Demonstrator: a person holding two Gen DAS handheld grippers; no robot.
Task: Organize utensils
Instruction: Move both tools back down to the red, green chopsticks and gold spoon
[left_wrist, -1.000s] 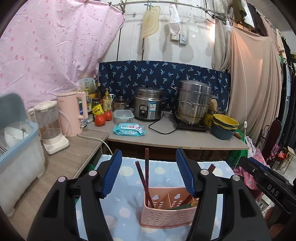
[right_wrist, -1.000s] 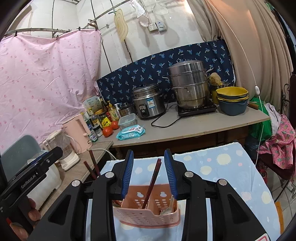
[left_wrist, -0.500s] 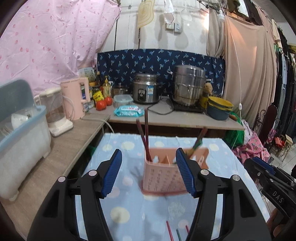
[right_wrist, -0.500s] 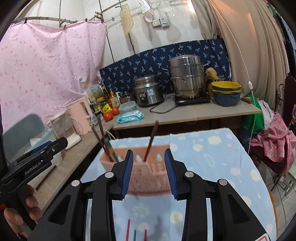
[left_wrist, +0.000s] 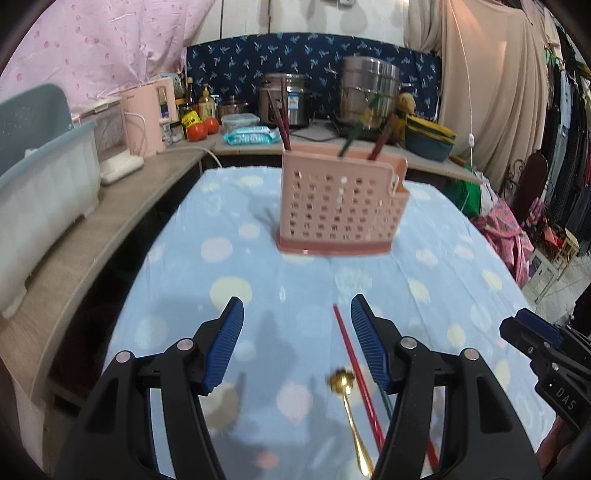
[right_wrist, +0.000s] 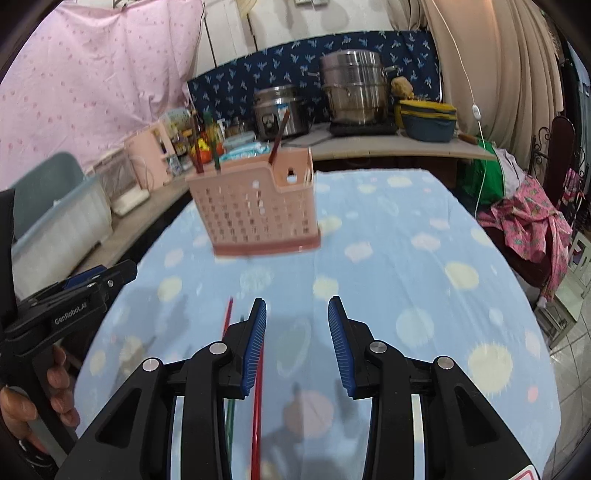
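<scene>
Both angled down over tablecloth (left_wrist: 221, 206); left gripper (left_wrist: 297, 314) spread, empty; right gripper (right_wrist: 297, 315) spread, empty.

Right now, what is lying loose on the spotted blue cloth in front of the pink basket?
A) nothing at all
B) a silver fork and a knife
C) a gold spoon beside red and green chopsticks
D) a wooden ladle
C: the left view shows a gold spoon lying flat on the blue cloth next to a red chopstick and a green chopstick, well short of the pink basket.
</scene>
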